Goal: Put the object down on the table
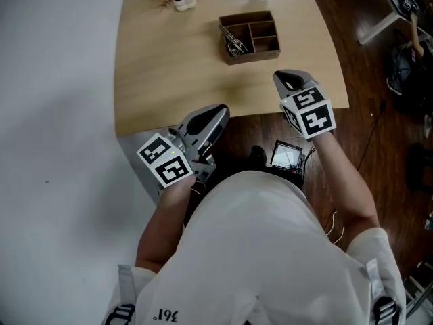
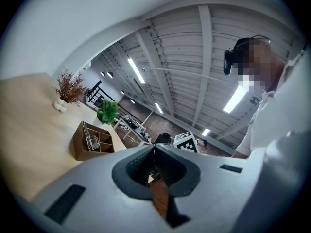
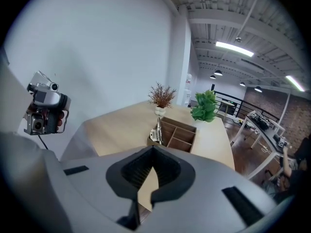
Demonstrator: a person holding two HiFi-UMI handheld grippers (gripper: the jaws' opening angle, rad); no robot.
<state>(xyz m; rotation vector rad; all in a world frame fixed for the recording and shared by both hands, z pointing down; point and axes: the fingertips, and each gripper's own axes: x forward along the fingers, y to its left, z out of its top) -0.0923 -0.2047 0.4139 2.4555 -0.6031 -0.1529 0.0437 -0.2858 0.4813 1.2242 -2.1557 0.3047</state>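
Left gripper (image 1: 218, 112) and right gripper (image 1: 285, 78), jaws pressed together on nothing, at the near edge of the table (image 1: 162, 66), apart from the compartment box (image 1: 249, 38).

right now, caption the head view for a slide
Poised at the wooden table edge: left gripper and right gripper, divided box beyond

The grey left gripper (image 1: 218, 110) and grey right gripper (image 1: 285, 78) point forward on bare, bent forearms (image 1: 169, 212), both with fingers pressed together.
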